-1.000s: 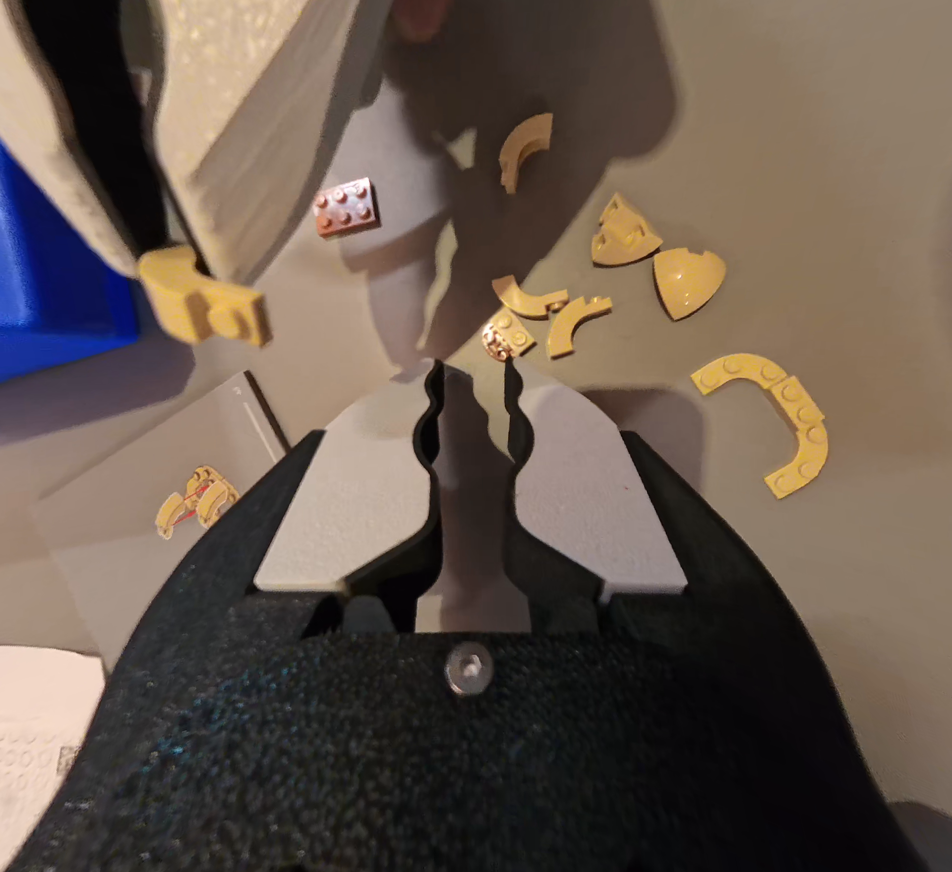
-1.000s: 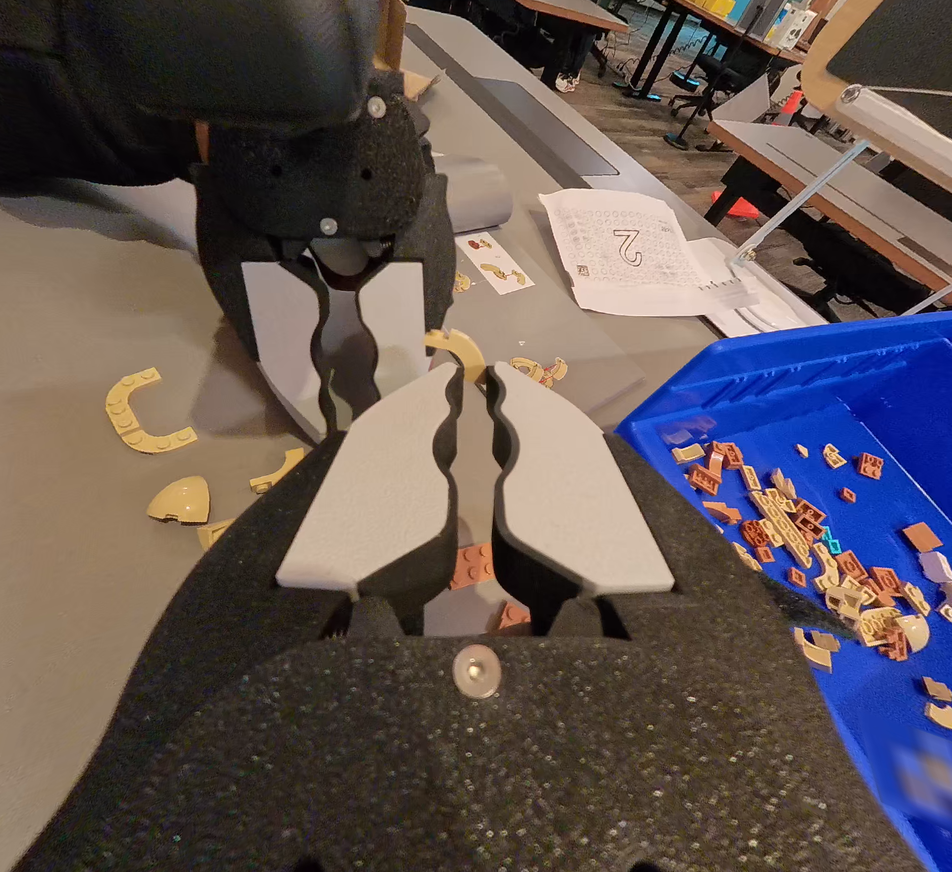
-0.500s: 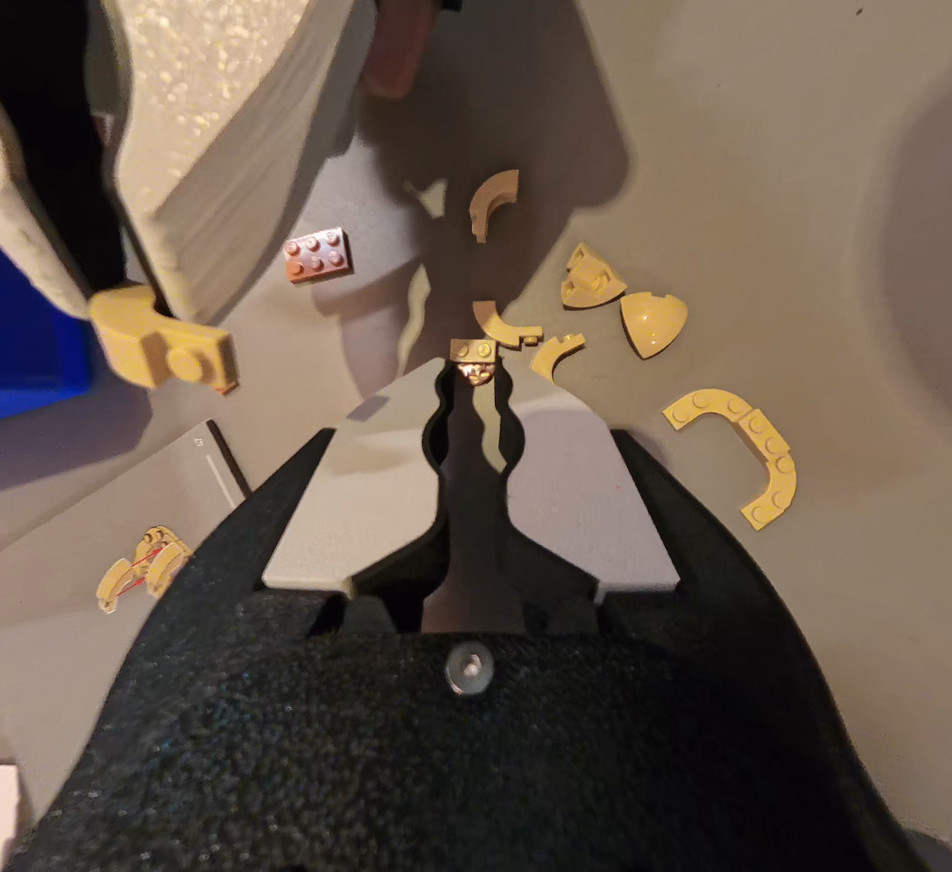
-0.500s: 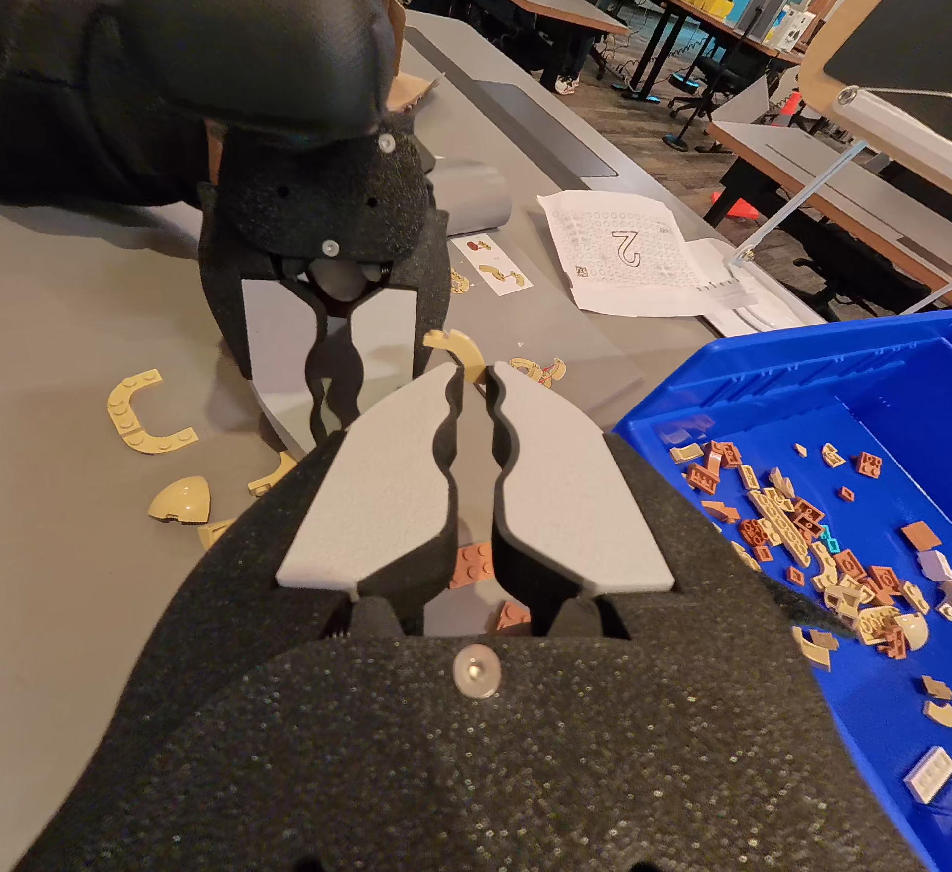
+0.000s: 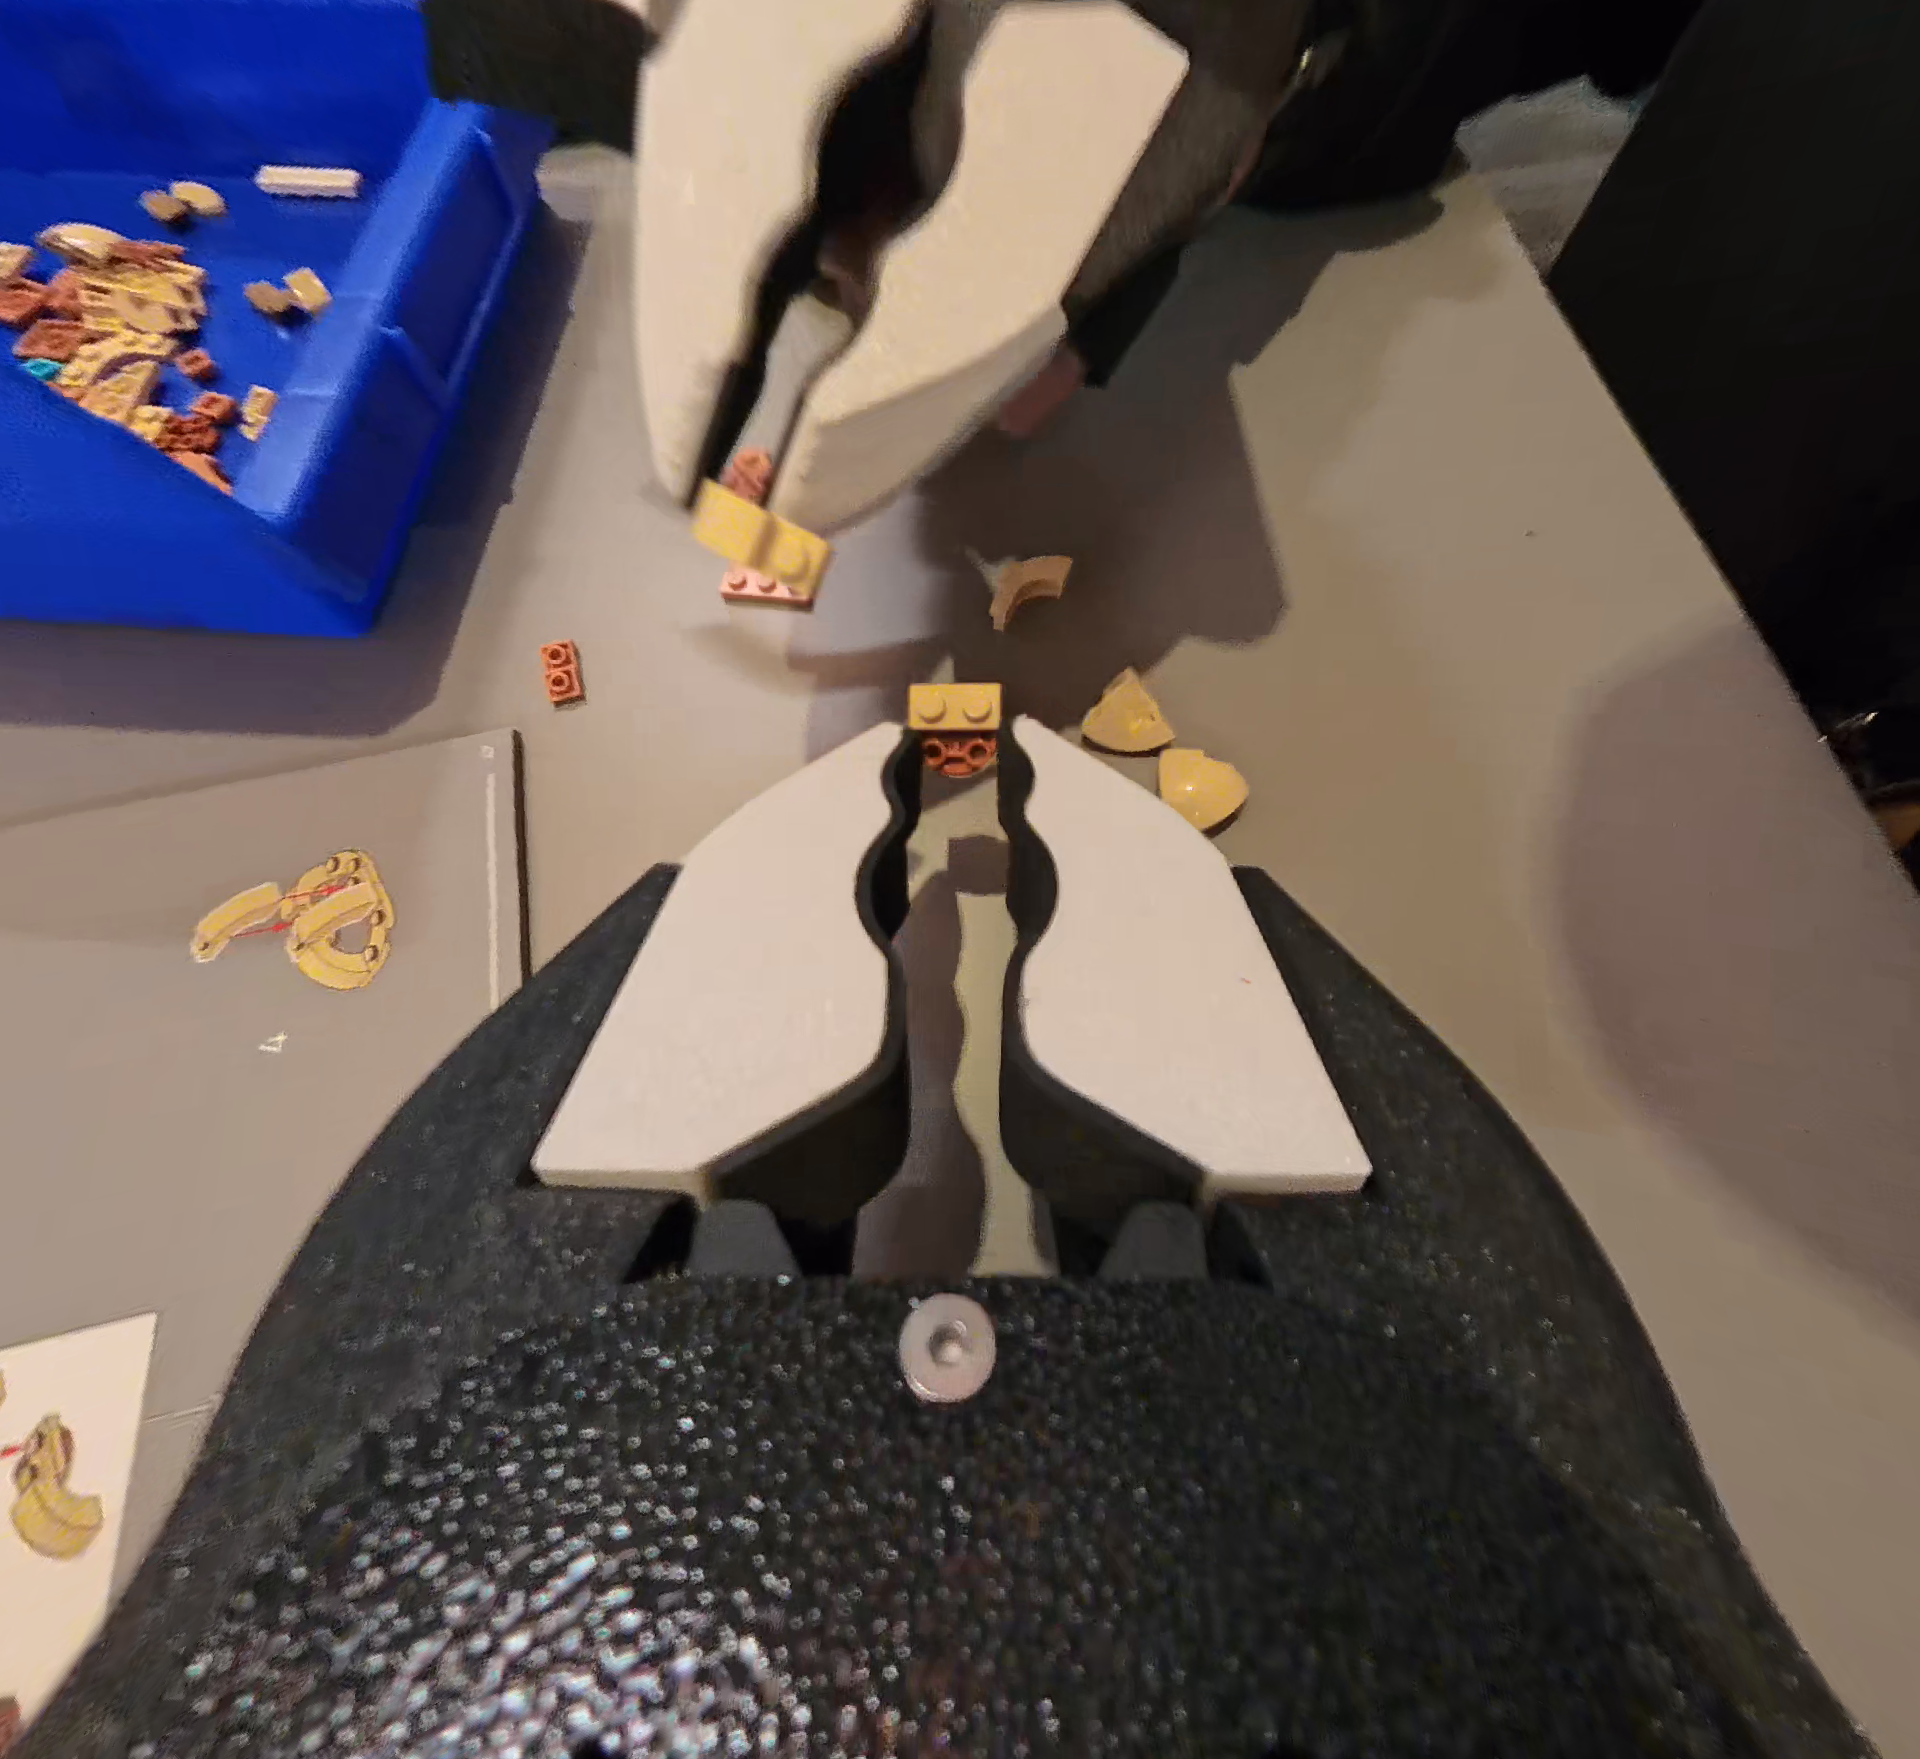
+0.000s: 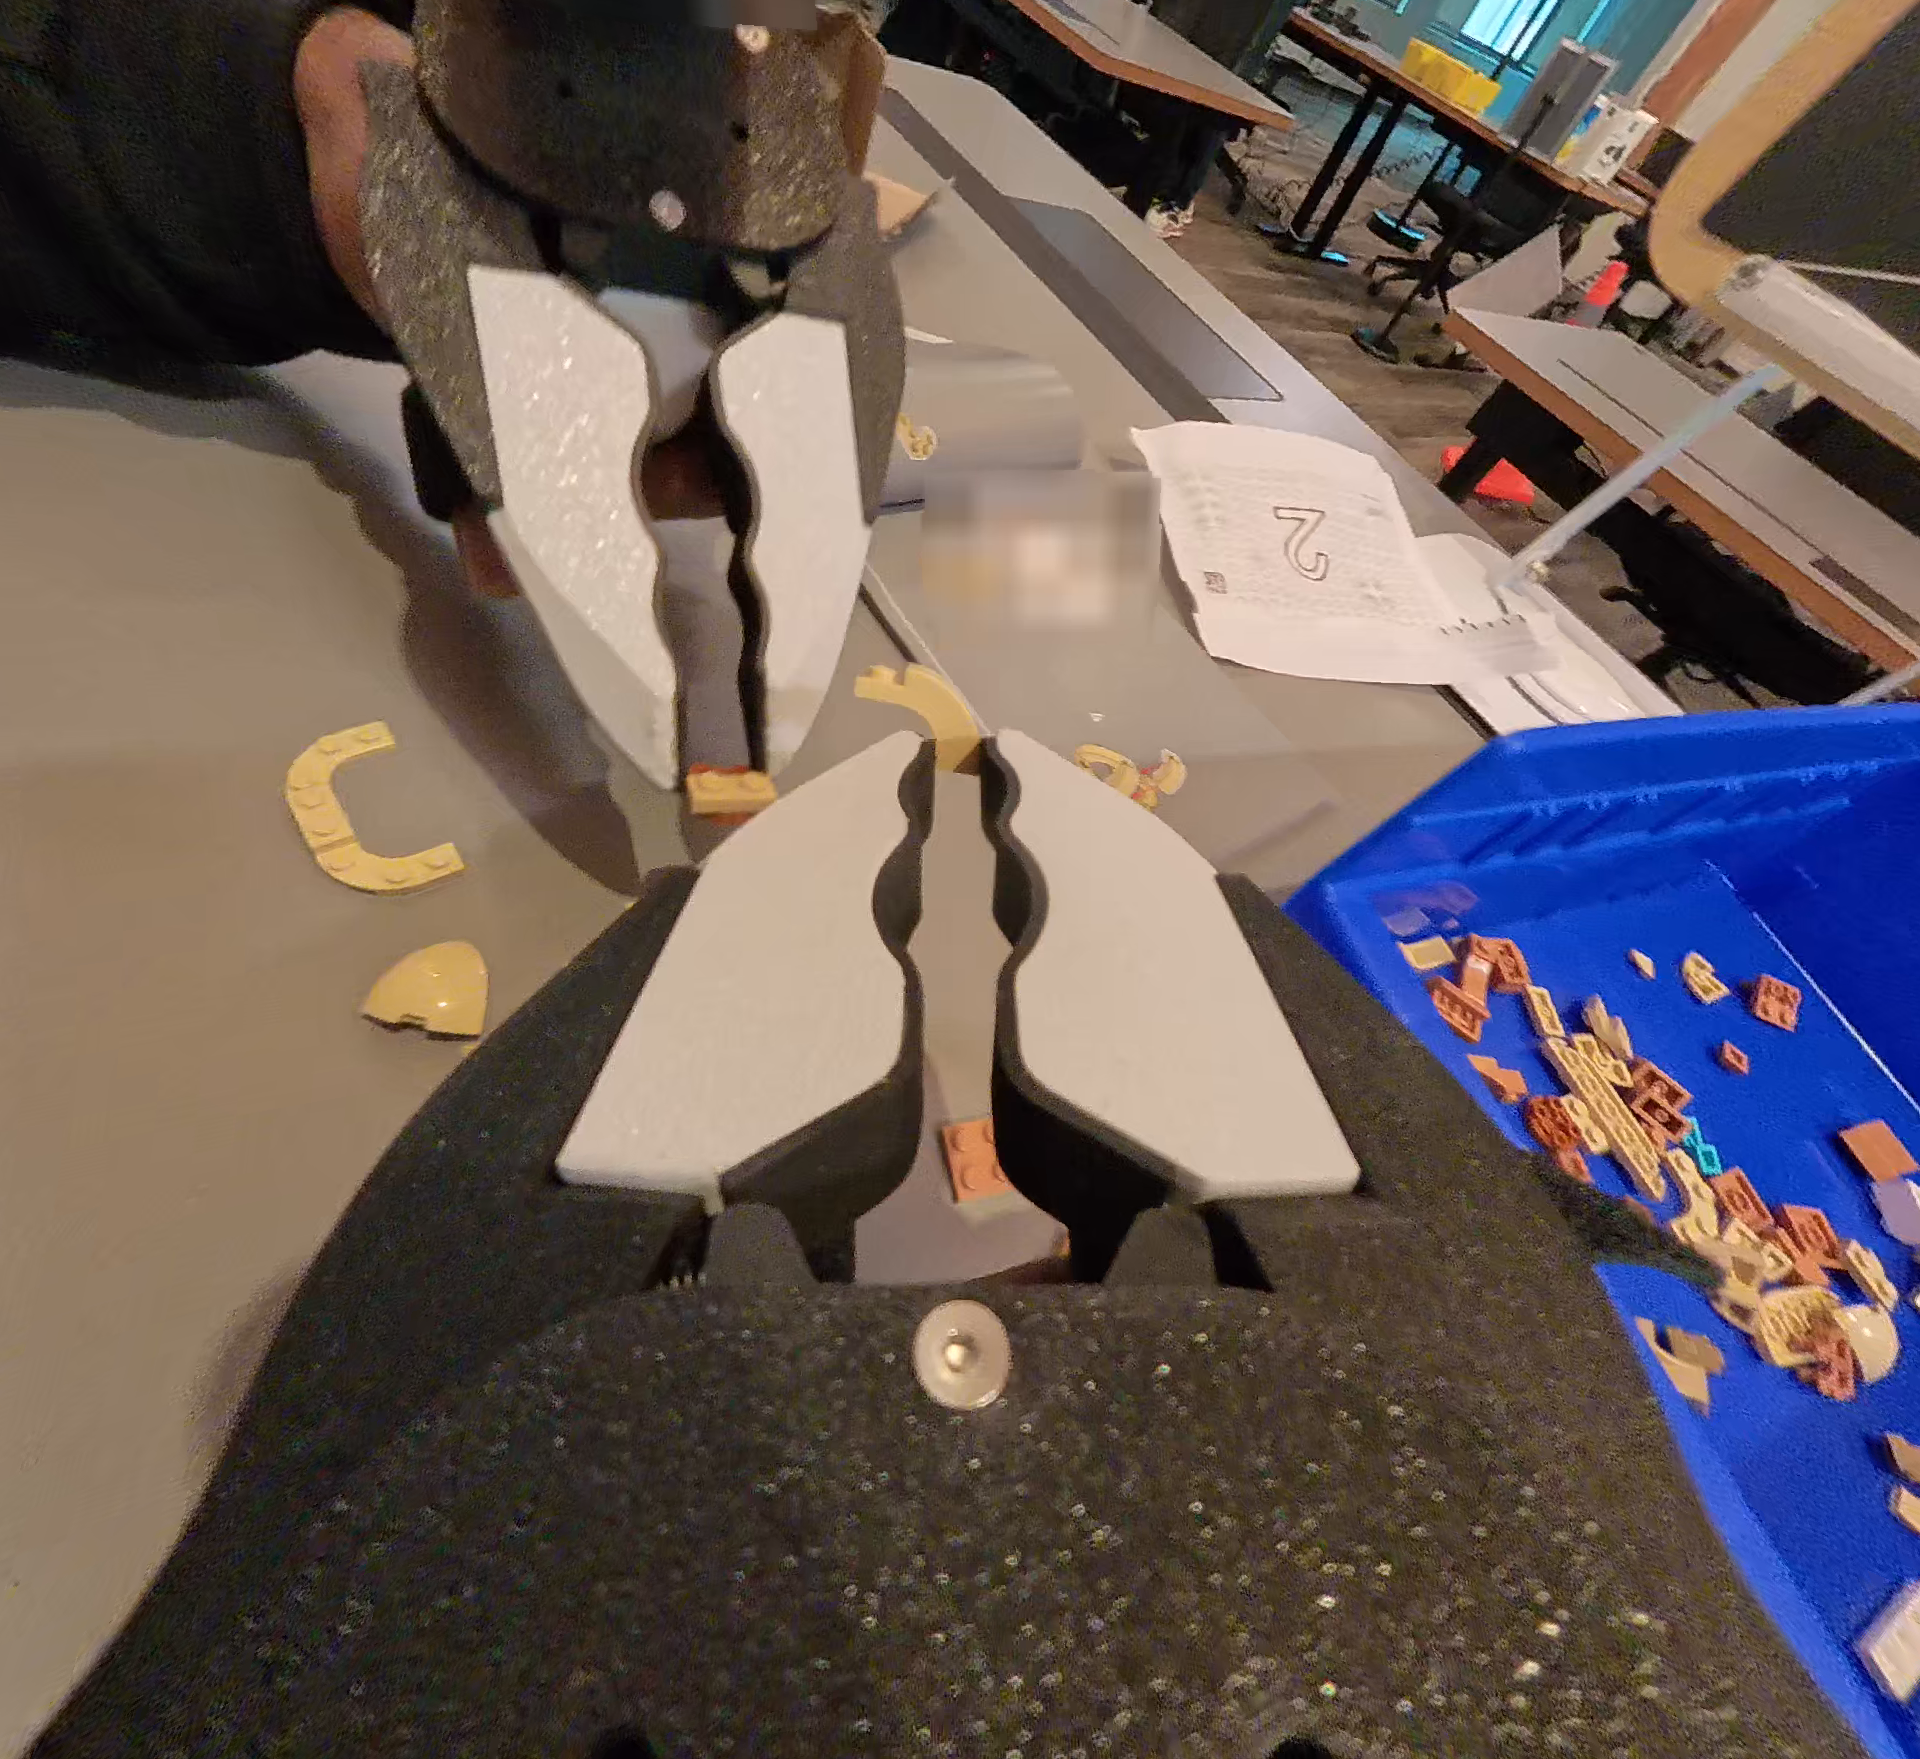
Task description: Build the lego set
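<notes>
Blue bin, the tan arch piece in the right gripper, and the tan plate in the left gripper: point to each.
blue bin (image 6: 1558, 805): right wrist view, near rim.
tan arch piece (image 6: 920, 696): right wrist view, curved top.
tan plate (image 5: 954, 707): left wrist view, studded face.

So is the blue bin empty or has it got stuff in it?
Not empty. The blue bin holds a loose scatter of small tan and reddish-brown Lego pieces across its floor, with much bare blue floor still showing.

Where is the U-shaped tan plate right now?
In the right wrist view, the U-shaped tan plate lies flat on the grey table, left of the left gripper and above the tan dome piece.
</notes>
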`<state>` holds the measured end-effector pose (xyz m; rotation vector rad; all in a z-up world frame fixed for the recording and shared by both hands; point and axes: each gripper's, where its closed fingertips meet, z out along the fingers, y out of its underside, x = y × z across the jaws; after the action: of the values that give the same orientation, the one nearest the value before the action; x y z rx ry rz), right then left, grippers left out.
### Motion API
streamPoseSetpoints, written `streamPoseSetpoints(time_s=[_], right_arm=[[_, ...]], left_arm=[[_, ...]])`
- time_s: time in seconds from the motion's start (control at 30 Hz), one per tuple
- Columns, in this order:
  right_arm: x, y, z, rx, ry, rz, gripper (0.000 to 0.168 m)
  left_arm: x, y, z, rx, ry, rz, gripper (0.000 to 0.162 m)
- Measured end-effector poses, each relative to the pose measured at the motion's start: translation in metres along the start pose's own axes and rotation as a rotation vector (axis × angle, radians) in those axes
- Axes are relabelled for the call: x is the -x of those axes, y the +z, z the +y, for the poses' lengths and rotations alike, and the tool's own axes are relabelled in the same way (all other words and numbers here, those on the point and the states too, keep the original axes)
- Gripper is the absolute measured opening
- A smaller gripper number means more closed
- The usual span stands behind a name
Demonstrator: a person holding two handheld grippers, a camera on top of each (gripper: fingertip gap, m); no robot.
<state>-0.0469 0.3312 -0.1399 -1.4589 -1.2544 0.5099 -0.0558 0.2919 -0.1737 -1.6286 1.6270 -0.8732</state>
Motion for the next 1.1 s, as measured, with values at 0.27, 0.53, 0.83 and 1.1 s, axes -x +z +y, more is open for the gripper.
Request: streamPoseSetpoints(time_s=[0.27, 0.53, 0.83, 1.1], right_arm=[[0.018, 0.003, -0.004, -0.016, -0.055, -0.045, 0.008], [0.022, 0.003, -0.001, -0.001, -0.085, -0.072, 0.008], [0.024, 0.004, 0.0, -0.014, 0.028, -0.137, 0.008], [0.022, 0.004, -0.002, -0.032, 0.082, -0.144, 0.008]], left_arm=[[-0.006, -0.018, -0.017, -0.082, 0.003, -0.041, 0.013], [-0.008, -0.017, -0.017, -0.085, 0.015, -0.042, 0.013], [-0.008, -0.017, -0.017, -0.097, 0.008, -0.03, 0.013], [-0.007, -0.016, -0.019, -0.112, -0.014, -0.032, 0.013]])
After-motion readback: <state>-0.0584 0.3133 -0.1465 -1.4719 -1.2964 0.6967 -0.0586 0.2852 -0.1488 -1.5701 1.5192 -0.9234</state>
